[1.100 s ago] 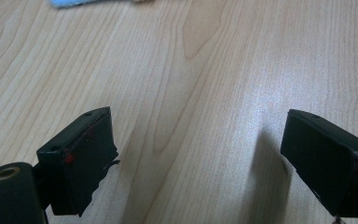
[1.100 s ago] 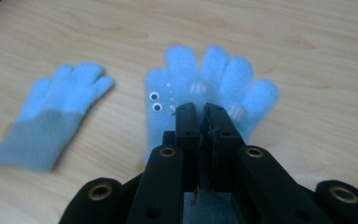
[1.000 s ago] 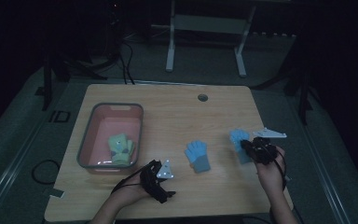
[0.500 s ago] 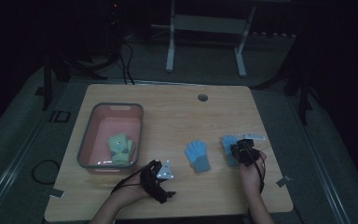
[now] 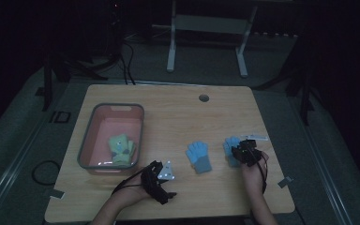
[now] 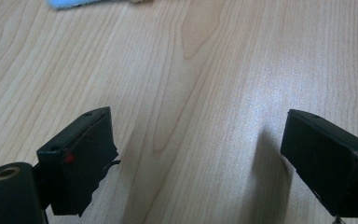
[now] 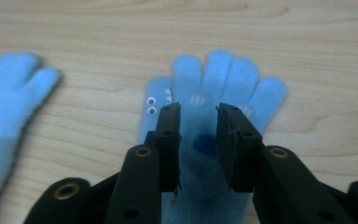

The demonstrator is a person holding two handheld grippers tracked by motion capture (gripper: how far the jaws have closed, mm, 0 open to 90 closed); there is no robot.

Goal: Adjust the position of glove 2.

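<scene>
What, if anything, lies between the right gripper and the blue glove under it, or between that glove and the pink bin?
Nothing lies between the right gripper and the blue glove; its jaws, which have just been opening, hang over the palm. Toward the pink bin, a second blue glove and the left gripper lie on the table.

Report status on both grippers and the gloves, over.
Left gripper open, idle over bare table. Right gripper jaws just opening above right-hand blue glove, not gripping. Second blue glove alongside. Nothing in the way.
</scene>
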